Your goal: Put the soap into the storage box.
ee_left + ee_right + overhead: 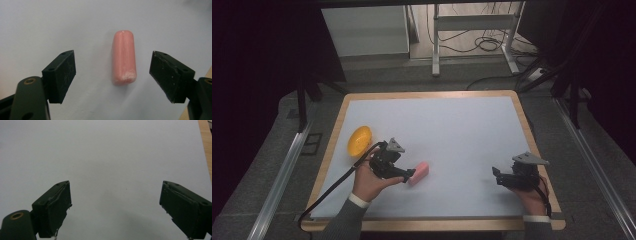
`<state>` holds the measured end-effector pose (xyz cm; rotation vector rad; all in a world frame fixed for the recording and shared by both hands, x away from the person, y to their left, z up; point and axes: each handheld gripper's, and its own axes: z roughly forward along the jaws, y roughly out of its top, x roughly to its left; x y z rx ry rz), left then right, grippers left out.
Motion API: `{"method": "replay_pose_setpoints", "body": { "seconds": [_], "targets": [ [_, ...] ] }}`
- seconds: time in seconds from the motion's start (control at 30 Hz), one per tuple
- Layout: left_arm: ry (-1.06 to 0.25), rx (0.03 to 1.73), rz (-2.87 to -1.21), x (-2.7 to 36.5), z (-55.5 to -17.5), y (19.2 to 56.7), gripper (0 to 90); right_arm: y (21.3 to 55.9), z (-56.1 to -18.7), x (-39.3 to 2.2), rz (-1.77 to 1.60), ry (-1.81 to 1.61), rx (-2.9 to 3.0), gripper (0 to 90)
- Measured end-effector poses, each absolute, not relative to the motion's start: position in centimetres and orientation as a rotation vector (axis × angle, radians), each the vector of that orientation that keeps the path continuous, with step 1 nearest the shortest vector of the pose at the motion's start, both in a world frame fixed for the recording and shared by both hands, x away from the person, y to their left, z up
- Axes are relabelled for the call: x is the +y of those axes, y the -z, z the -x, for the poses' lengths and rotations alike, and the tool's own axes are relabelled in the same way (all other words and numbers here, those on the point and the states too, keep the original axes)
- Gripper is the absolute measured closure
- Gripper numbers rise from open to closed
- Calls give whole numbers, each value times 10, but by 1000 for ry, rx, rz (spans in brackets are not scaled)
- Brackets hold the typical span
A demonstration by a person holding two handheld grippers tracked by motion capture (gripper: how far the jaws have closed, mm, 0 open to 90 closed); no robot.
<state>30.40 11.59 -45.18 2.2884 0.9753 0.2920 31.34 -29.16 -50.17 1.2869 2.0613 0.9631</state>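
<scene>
**Tabletop holding: one pink block, one orange bowl, two hand-held grippers**

White table (452, 130) with a pale wooden rim, set on a grey floor; a metal frame and loose cables lie beyond the far edge at 12 o'clock. Item one: pink block (419, 173), rounded at its ends, lying flat on the white surface at about 7 o'clock from the table's centre. Item two: orange bowl (359, 140), at 10 o'clock from the block, close to the table's left rim. Left gripper (112, 72), jaws spread wide, the block lying between them and touching neither. Right gripper (115, 207), at 4 o'clock from centre, well apart from the block, jaws likewise released over bare surface
</scene>
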Motion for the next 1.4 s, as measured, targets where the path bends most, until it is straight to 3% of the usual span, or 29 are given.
{"method": "replay_pose_setpoints", "body": {
  "seconds": [0.93, 1.4],
  "targets": [
    [-210, 1017, -2408, 81, -317, 479, 275, 503, -314, -289, -1271, -959, 2076, 101],
    [-199, 1051, -2448, 67, -330, 491, 418, 503, -314, -290, -1276, -959, 2075, 101]
  ]
}}
